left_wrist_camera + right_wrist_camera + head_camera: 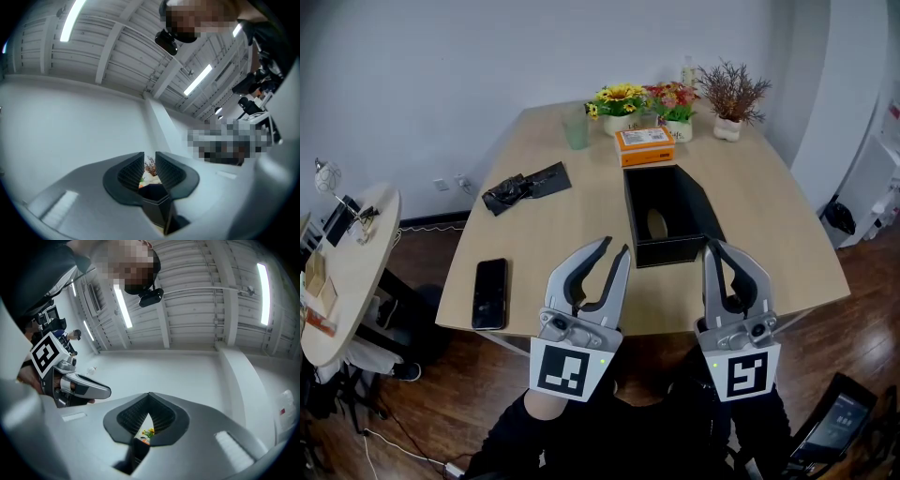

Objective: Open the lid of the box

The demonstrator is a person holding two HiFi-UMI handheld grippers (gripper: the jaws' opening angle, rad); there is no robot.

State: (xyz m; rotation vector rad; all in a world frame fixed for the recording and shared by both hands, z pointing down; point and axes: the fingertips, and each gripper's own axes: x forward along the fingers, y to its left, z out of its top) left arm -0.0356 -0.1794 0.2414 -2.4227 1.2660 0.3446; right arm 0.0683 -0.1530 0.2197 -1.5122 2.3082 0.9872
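The black box (670,251) is sitting in the middle of the wooden bench (750,216), right in front of both tongs. It is lying with its long side pointing away from the person. Its short front wall is facing the tongs.

The left tongs (616,249) are hanging just beside the front left corner. They are almost pressed together, with only a thin slit showing, and nothing is sitting in it. The right tongs (715,246) are pressed tight together and pinching nothing. Their tip is looking a bit nearer, right at the front right corner.

The box is looking smooth and dull, with straight walls and sharp corners. I am seeing down into it, so I think its top is already open. The bench is looking pale and smooth, with rounded corners.
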